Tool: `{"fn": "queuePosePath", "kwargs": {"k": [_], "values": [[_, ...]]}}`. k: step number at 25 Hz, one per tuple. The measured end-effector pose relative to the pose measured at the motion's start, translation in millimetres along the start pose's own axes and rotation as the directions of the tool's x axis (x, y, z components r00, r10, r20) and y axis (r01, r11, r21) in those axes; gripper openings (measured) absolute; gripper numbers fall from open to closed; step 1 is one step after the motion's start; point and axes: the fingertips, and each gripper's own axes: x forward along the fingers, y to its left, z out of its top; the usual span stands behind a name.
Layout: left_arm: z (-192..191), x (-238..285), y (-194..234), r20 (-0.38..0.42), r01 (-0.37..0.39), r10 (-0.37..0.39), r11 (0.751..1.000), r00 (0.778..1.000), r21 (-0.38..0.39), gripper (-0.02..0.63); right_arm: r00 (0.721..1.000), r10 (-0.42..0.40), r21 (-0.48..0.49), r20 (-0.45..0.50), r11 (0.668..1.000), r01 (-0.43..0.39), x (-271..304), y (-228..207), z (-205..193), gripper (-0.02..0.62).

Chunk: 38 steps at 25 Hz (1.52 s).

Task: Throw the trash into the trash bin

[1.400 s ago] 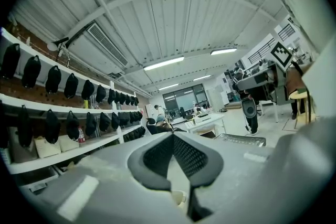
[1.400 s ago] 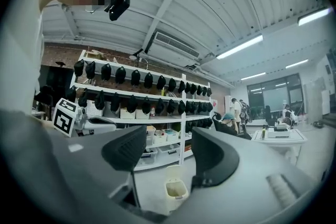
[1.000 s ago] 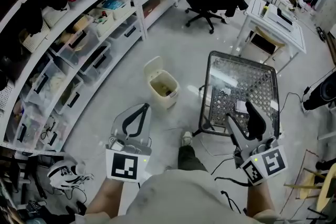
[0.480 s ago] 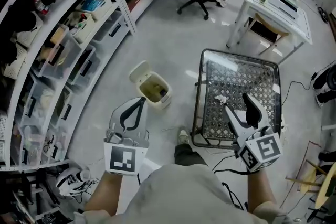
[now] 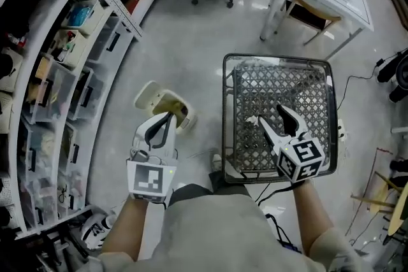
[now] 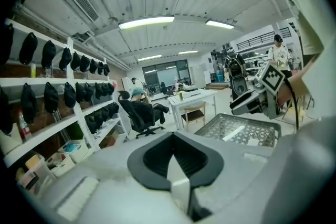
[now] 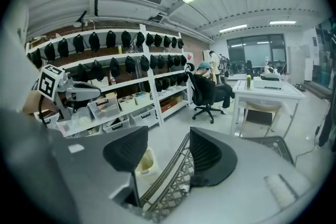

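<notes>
Held right claw, jaws apart and closing on nothing, just beside white scrap on mesh bench, left claw pressed together, empty, near trash bin; needed to straddle scrap squarely before pinching.

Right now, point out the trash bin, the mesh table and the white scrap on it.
trash bin (image 5: 171, 103), head view, open inside.
mesh table (image 5: 225, 105), head view, left rim.
white scrap (image 5: 251, 119), head view, its middle.

Grey-beige shirt, dark trousers
</notes>
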Motion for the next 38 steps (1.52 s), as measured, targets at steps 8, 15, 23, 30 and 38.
{"fn": "queuePosePath", "kwargs": {"k": [8, 15, 23, 30, 38], "values": [[-38.6, 60.4, -27.4, -0.078, 0.118, -0.115, 0.993, 0.990, 0.028, 0.002, 0.988, -0.032, 0.108, -0.153, 0.993, 0.048, 38.2, -38.4, -80.4, 0.235], [-94.9, 98.7, -51.2, -0.167, 0.235, -0.232, 0.972, 0.958, -0.003, 0.002, 0.952, -0.107, 0.174, -0.287, 0.971, 0.162, 73.2, -61.8, -158.1, 0.227], [-161.3, 135.3, -74.5, -0.251, 0.331, -0.330, 0.943, 0.910, -0.036, 0.002, 0.882, -0.155, 0.220, -0.445, 0.936, 0.275, 109.3, -69.5, -248.2, 0.207], [-197.4, 138.5, -71.6, -0.298, 0.353, -0.357, 0.933, 0.886, -0.067, 0.002, 0.774, -0.275, 0.161, -0.570, 0.886, 0.434, 112.8, -85.0, -291.2, 0.143], [-223.4, 136.0, -56.4, -0.321, 0.335, -0.350, 0.936, 0.880, -0.102, 0.002, 0.757, -0.299, 0.164, -0.581, 0.868, 0.469, 121.3, -94.9, -298.1, 0.082]]}}
